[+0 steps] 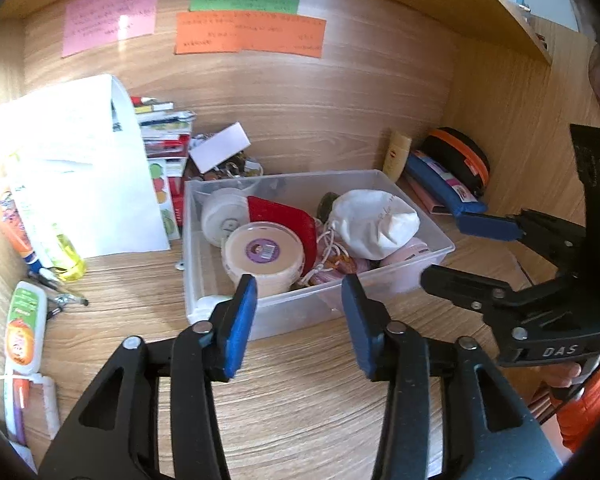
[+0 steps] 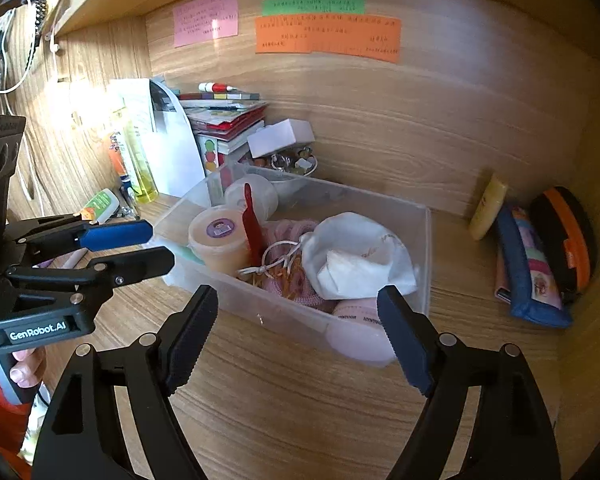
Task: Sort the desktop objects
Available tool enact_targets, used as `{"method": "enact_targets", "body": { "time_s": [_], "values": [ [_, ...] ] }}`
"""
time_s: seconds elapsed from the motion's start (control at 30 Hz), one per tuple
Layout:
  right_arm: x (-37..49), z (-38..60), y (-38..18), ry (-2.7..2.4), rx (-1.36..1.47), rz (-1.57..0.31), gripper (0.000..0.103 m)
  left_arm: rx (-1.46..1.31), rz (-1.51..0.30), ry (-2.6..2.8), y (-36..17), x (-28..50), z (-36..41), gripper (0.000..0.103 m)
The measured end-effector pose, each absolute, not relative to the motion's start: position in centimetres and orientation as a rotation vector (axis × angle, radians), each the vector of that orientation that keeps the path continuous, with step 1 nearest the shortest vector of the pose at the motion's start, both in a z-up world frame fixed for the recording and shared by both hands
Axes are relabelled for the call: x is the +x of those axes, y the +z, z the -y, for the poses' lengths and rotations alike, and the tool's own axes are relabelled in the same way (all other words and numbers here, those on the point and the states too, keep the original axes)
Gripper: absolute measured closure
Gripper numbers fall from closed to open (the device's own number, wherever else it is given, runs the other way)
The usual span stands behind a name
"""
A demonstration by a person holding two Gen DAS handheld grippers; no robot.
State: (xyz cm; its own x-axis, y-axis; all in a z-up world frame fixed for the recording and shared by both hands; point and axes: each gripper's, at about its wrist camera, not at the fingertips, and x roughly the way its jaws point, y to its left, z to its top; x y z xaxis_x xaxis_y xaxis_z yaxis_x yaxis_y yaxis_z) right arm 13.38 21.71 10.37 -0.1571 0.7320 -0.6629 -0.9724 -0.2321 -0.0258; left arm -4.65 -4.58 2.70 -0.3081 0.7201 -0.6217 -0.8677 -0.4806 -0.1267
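Both grippers [image 1: 300,320] angled down over bin [image 1: 404,280]

Mid-desk [image 1: 300,420], a bin [image 1: 384,178] holding a lidded tub [image 1: 263,254] front-left, a round container [image 1: 224,216] behind it, a drawstring pouch [image 1: 376,222] to the right. Left of the bin, propped papers [image 1: 80,176] before stacked books [image 1: 164,128]. Right of it, against the back wall [image 1: 300,92], a small bottle [image 1: 397,154], a pencil case [image 1: 440,184] and a zip pouch [image 1: 460,160].

Writing on the pink note [image 2: 205,17] and orange note [image 2: 327,38] too blurred to read; items under the white pouch [image 2: 356,256] hidden.
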Motion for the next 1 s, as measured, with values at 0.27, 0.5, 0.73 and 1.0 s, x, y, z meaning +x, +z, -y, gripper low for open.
{"method": "enact_targets", "body": {
  "time_s": [0.27,0.5,0.73,1.0],
  "values": [
    [13.6,-19.5,11.0,1.677,-0.620,-0.470,0.015,-0.724,-0.271,2.026,3.4,-4.0,6.2,0.030],
    [14.6,-18.4,11.1,1.641,-0.575,-0.467,0.014,-0.734,-0.259,2.068,3.4,-3.7,6.5,0.023],
    [15.4,-17.4,10.8,1.640,-0.539,-0.486,0.013,-0.705,-0.272,2.125,3.3,-3.1,6.5,0.007],
    [15.4,-16.9,10.6,1.639,-0.534,-0.484,0.005,-0.693,-0.284,2.136,2.9,-2.8,6.0,0.006]
  ]
}}
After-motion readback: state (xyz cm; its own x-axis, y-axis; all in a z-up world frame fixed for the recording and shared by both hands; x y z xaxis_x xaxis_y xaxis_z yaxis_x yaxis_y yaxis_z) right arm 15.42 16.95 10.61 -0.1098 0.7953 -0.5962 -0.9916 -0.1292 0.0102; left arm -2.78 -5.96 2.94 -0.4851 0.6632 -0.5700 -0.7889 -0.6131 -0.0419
